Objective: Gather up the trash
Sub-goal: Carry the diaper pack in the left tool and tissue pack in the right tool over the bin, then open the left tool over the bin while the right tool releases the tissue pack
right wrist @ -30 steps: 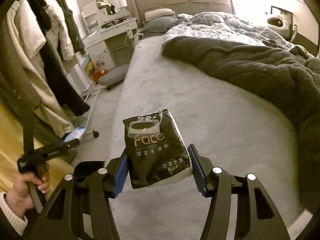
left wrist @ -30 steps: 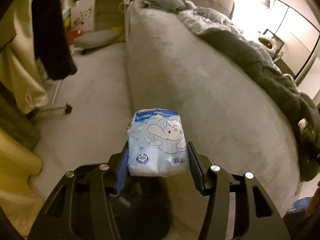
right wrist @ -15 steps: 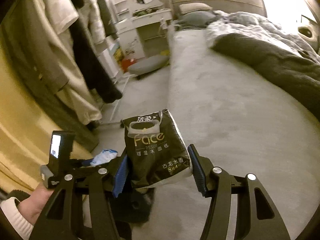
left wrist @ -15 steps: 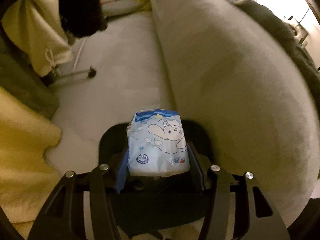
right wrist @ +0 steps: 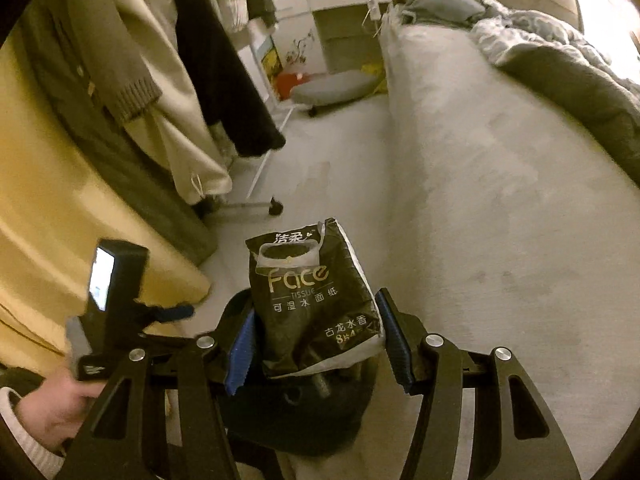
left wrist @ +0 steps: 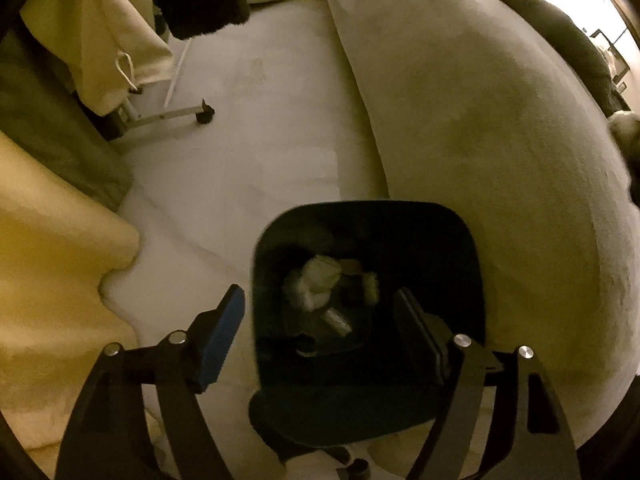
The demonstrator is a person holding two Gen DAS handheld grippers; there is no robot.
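Observation:
In the left wrist view my left gripper (left wrist: 319,300) points down over a dark trash bin (left wrist: 468,240) beside the bed. Its jaws are opening and nothing is between them. Pale crumpled trash (left wrist: 318,286) lies at the bottom of the bin. In the right wrist view my right gripper (right wrist: 316,312) is shut on a black tissue pack (right wrist: 308,292) with "Face" printed on it. That pack hangs above the dark trash bin (right wrist: 316,424), which is partly hidden by it. The left gripper's body (right wrist: 114,280) and the hand (right wrist: 52,408) holding it show at lower left.
The bed (left wrist: 480,120) runs along the right with a dark blanket (right wrist: 576,92). A wheeled clothes rack base (left wrist: 176,114) and hanging clothes (right wrist: 224,60) fill the left. A yellow curtain (left wrist: 48,248) hangs near the bin. A grey cushion (right wrist: 336,86) lies on the floor by the white dresser (right wrist: 328,8).
The left gripper's jaws have spread and the blue-and-white pack has left them; the bin now sits right under it. The right gripper swung left toward the bin, still holding the black pack.

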